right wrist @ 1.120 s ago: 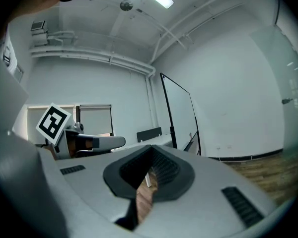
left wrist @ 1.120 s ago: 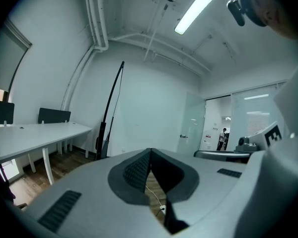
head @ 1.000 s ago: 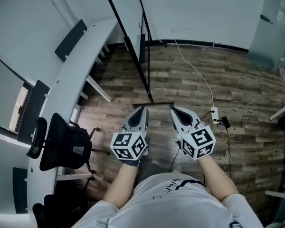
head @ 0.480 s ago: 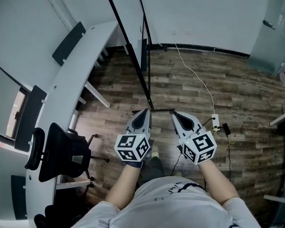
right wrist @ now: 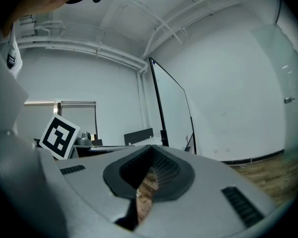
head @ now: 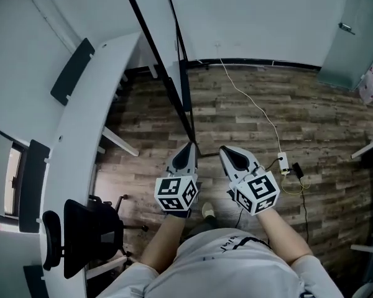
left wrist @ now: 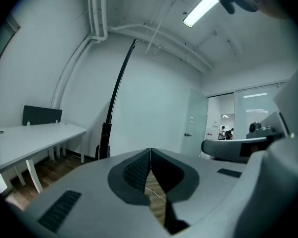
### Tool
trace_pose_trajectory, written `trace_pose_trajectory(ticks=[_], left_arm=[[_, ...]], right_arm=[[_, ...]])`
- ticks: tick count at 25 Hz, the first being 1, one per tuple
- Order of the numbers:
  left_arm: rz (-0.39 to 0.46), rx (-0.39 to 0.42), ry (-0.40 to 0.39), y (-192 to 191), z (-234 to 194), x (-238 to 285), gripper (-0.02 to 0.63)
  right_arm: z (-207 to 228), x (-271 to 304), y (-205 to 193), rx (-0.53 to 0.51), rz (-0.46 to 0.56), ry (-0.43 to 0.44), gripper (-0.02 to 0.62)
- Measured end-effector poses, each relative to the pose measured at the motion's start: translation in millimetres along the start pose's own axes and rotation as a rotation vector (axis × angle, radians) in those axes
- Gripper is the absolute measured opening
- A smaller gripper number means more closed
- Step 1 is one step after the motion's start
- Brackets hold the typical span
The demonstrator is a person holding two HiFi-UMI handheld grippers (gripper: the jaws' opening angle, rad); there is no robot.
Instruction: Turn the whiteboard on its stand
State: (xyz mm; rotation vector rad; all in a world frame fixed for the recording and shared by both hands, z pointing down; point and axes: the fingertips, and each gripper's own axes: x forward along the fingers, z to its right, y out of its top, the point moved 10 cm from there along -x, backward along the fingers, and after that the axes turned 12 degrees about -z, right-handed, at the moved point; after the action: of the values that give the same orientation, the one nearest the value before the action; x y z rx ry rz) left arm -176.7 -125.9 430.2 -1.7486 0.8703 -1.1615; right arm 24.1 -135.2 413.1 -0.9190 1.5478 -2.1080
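Note:
The whiteboard (head: 154, 59) stands edge-on ahead of me, a thin black-framed panel slanting down to its stand's foot on the wood floor just beyond my grippers. My left gripper (head: 188, 148) is shut and empty, its tip close to the stand's lower post. My right gripper (head: 226, 152) is just to the right of it, shut with nothing held. In the left gripper view the black board edge (left wrist: 118, 83) rises ahead above the closed left gripper (left wrist: 150, 151). In the right gripper view the white panel (right wrist: 173, 108) stands ahead above the right gripper (right wrist: 151, 150).
A long curved white desk (head: 81, 129) with dark divider panels runs down the left, and a black office chair (head: 87, 234) sits at its near end. A white cable leads to a power strip (head: 283, 162) on the floor at right. A glass door (head: 354, 30) is far right.
The view has moved forward toward the whiteboard; the stand's foot now lies right at the gripper tips, and the chair has slid toward the lower left. Both grippers stay shut.

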Motion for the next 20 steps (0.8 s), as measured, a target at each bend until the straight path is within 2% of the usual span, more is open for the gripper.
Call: trace_pose_trajectory(ticks=[7, 15, 20], left_arm=[[-0.016, 0.030, -0.055, 15, -58, 55, 0.012], [-0.002, 0.017, 0.012, 20, -97, 91, 0.018], [-0.026, 0.021, 0.060, 18, -118, 129, 0.137]], right_arm=[[10, 69, 10, 0.029, -0.007, -0.082, 0.012], [23, 114, 19, 0.031, -0.028, -0.086, 0.012], [39, 148, 26, 0.016, -0.046, -0.042, 0.012]])
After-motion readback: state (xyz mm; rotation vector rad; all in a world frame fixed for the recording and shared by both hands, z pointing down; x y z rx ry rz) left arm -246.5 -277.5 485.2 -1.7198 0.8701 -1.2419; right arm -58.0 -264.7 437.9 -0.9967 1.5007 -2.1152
